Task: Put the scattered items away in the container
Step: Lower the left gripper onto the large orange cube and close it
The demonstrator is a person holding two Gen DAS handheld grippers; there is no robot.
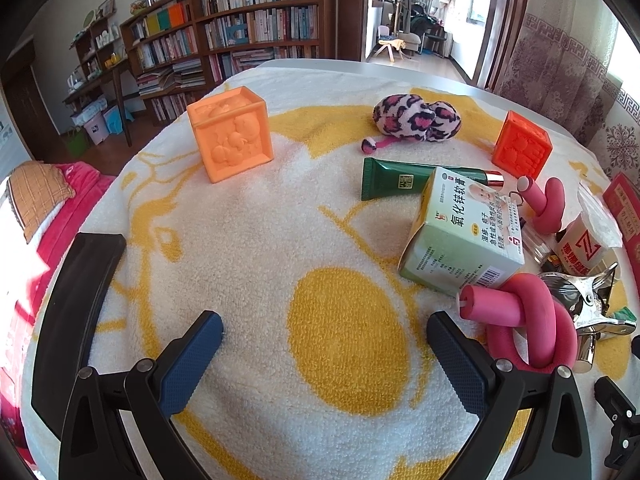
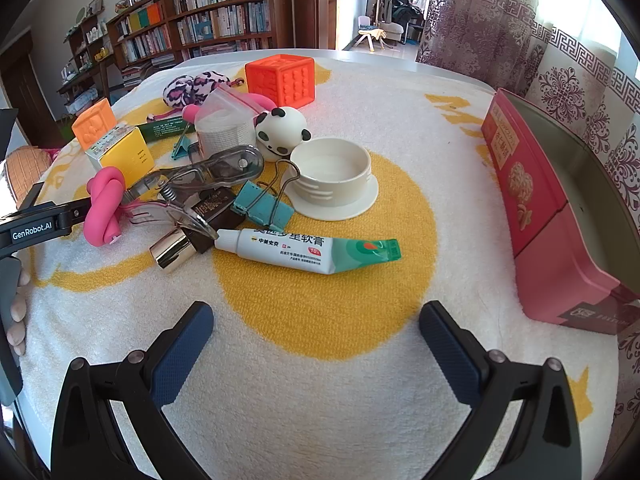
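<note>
1. Looks like nothing's been picked up yet. The left gripper and right gripper both hang with jaws spread wide and empty over the fluffy yellow-and-white towel.
2. The container, a pink tin box, sits open at the right edge, well apart from the pile.
3. My guess for the first grab: the soft ointment tube, lying flat just ahead of the right gripper.
4. The rest is a mixed bag: a shiny metal clip, a knotted pink foam roller, a squishy panda and rubbery orange cubes.
</note>
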